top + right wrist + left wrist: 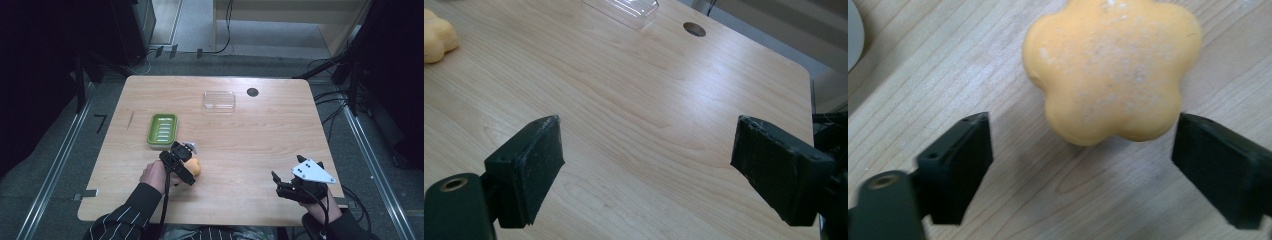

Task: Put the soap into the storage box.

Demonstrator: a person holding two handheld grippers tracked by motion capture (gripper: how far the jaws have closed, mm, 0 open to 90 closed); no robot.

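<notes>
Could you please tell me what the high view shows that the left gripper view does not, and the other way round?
High view alone: the green soap dish, the clear lid, the table's cable hole and the open right gripper. Left gripper view alone: the soap's flower-like lobes and speckled top, lying just ahead of the open jaws, untouched. Both: the orange soap, the left gripper and the wooden table.

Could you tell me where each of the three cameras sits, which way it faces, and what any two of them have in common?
High view: above the person's side, looking forward and down on the table; forearms, left gripper and right gripper show.
Left gripper view: rides the left gripper, looking down at the orange flower-shaped piece between its open jaws.
Right gripper view: rides the right gripper, looking across bare tabletop towards the clear tray.
Shared: all three show the orange piece; high and right gripper views share the clear tray.
</notes>
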